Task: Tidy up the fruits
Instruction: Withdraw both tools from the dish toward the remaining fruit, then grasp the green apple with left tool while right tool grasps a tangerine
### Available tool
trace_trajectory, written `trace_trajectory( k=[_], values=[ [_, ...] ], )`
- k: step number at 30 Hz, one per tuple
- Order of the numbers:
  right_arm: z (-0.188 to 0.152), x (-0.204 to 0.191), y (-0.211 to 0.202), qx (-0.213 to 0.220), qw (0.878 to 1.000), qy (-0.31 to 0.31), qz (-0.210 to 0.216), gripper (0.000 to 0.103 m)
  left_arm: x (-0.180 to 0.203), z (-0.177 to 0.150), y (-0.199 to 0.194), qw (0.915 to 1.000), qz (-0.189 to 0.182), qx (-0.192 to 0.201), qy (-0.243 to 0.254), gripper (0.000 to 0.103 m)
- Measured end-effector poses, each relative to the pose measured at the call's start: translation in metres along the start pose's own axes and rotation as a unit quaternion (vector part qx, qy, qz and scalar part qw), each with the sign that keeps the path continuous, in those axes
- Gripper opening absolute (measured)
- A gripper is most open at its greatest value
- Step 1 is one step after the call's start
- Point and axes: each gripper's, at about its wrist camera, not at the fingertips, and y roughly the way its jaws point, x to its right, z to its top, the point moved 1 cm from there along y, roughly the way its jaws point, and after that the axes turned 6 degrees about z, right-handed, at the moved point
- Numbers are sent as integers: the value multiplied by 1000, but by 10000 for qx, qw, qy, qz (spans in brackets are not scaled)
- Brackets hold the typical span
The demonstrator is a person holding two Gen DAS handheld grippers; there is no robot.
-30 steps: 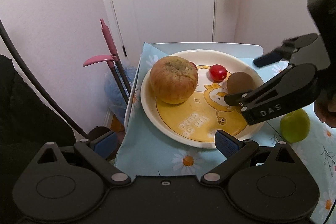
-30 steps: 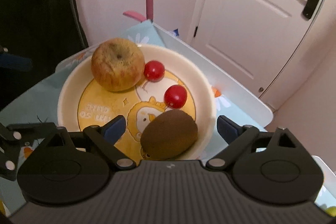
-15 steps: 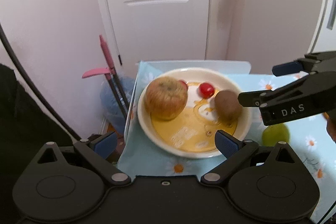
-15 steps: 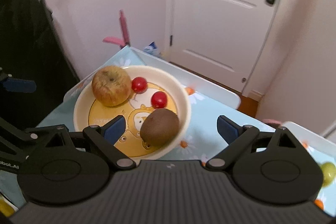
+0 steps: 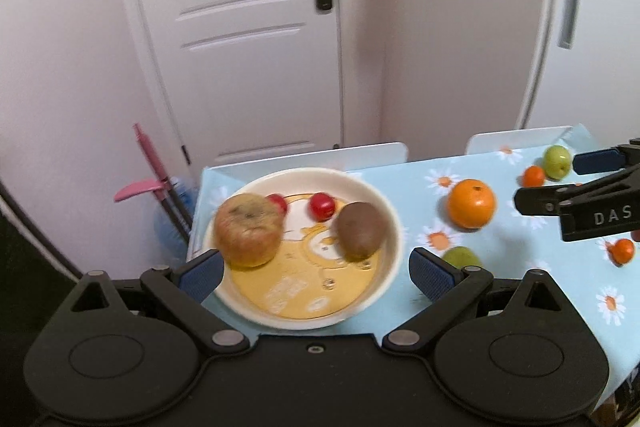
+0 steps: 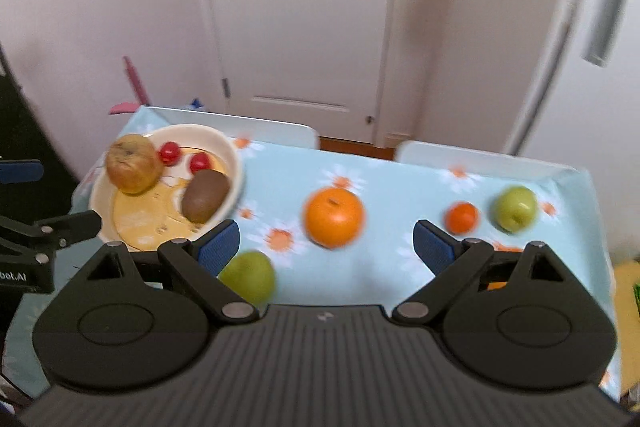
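At the bottom of the right wrist view, the right gripper (image 6: 326, 243) fills the lower frame, its blue-padded fingers (image 6: 219, 242) spread wide and holding nothing. Just past the left finger, at lower centre, lies a green apple (image 6: 250, 277), blurred. Between the fingers and a little farther back sits a large orange (image 6: 334, 217) on the pale blue daisy tablecloth (image 6: 400, 187), with bare cloth around it. To the right, near the table's far right corner, a small orange (image 6: 462, 217) sits just beside a second green apple (image 6: 515, 207).

In the left wrist view, the left gripper (image 5: 316, 273) is likewise spread wide and empty, hovering over the near rim of a cream plate (image 5: 394, 227) at lower centre. The plate sits close to the table's left edge and far left corner. On it are a brownish apple (image 5: 249, 229) at left, a kiwi (image 5: 361, 231) at right, and two cherry tomatoes (image 5: 322, 205) behind them.

Beyond the table's far edge stand two white chair backs (image 6: 276, 129), then a closed white door (image 6: 300, 27) at upper centre.
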Motion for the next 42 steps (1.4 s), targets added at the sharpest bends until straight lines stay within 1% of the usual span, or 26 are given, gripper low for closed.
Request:
trace_trajectory(
  k=[5, 8, 14, 22, 26, 28, 32, 36, 40, 42],
  values=[
    [-20, 36, -27, 63, 9994, 258, -213, 103, 28, 1, -9, 9998, -83, 124, 124, 101],
    [-32, 60, -39, 63, 9989, 375, -275, 103, 46, 0, -12, 9999, -35, 109, 86, 101],
    [-58, 103, -52, -40, 9988, 380, -321, 103, 81, -4, -13, 9998, 136, 50, -112, 101],
    [-86, 146, -45, -207, 9989, 315, -285, 103, 123, -14, -1, 9983, 480, -37, -314, 99],
    [-104, 159, -34, -204, 9990, 253, -305, 103, 137, -21, 16, 9969, 663, -79, -419, 98],
    [-113, 164, -28, -196, 9989, 248, -332, 103, 140, -23, 27, 9956, 783, -124, -495, 93],
    [-127, 172, -19, -214, 9986, 326, -350, 103, 145, -29, 47, 9930, 921, -202, -711, 92],
    [-134, 178, -12, -215, 9984, 435, -295, 103, 151, -32, 64, 9922, 1014, -209, -692, 86],
    [-137, 181, -7, -189, 9983, 480, -286, 103, 155, -33, 78, 9913, 1081, -276, -700, 76],
    [-137, 183, -6, -191, 9982, 501, -274, 99, 156, -34, 83, 9907, 1099, -313, -732, 72]
  ],
)
